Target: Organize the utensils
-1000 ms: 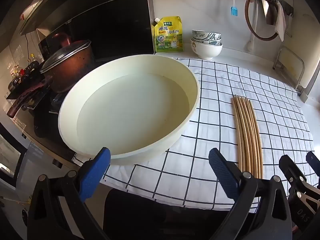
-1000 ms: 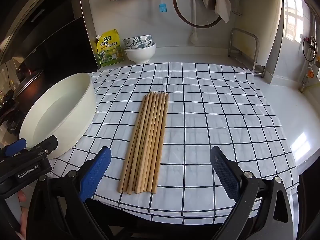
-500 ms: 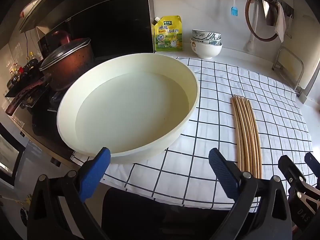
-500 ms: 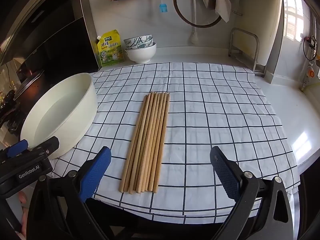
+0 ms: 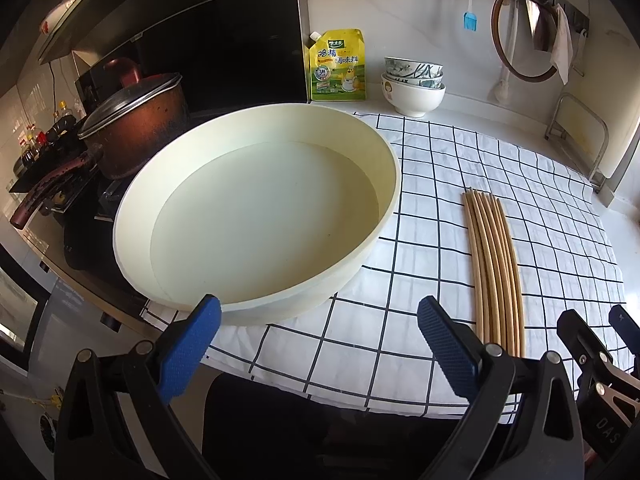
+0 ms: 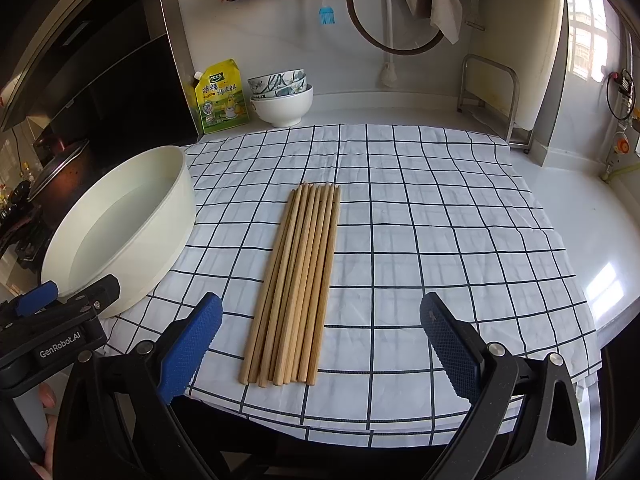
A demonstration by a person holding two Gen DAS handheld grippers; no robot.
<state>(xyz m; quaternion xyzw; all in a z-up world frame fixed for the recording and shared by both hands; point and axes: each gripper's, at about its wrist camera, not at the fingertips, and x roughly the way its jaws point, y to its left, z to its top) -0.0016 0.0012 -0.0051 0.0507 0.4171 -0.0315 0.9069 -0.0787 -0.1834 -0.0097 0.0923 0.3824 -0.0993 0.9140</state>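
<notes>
Wooden chopsticks (image 6: 294,280) lined up flat on checked cloth (image 6: 440,240), just beside cream basin (image 5: 256,216) of water. Left claw (image 5: 316,340) and right claw (image 6: 320,344) both spread, holding nothing. Best next — lower right claw over bundle middle, pinch gently, keep sticks together.

Bundle of wooden chopsticks (image 6: 294,284) lies on the black-and-white checked cloth (image 6: 440,216), right of the round cream basin (image 6: 120,228). Stacked ceramic bowls (image 6: 282,98) and yellow seasoning pouch (image 6: 220,96) stand behind, on the surface.
</notes>
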